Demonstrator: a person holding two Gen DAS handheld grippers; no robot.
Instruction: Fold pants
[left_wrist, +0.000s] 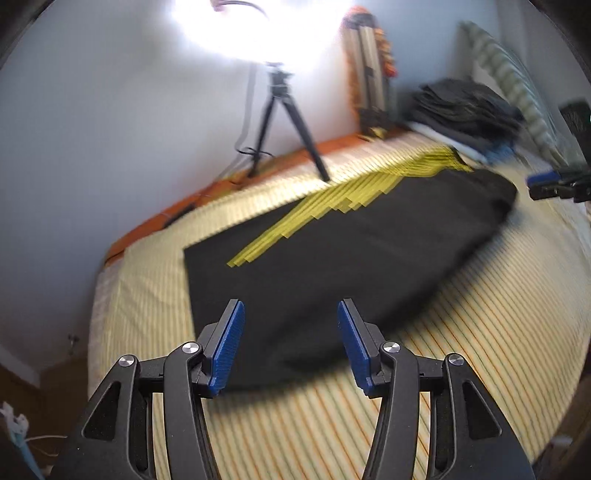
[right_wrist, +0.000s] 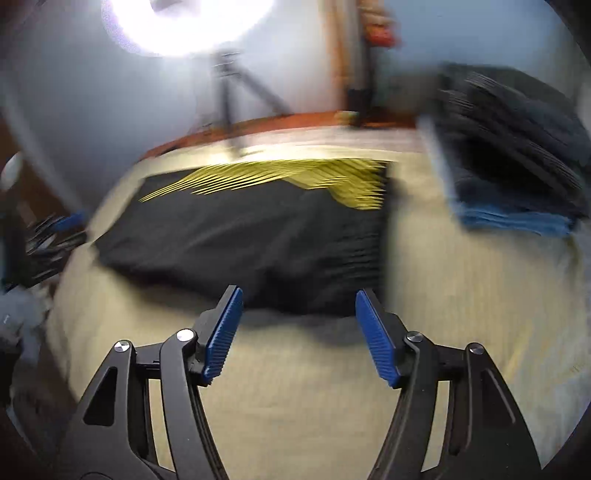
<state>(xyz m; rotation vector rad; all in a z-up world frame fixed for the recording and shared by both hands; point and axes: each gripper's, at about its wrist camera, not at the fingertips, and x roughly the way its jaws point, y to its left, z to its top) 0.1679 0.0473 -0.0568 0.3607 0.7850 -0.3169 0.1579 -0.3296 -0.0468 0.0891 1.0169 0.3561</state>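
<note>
The black pants lie flat on the striped bed cover, just ahead of both tongs, long axis running from the left gripper away toward the right gripper. The left one hangs nearest, its blue ribbed pads spread wide over the near hem, gripping nothing. The right gripper is likewise parted and empty, short of the fabric's edge (its view is badly blurred). The cloth looks soft, matte, with a yellow jagged print.
</note>
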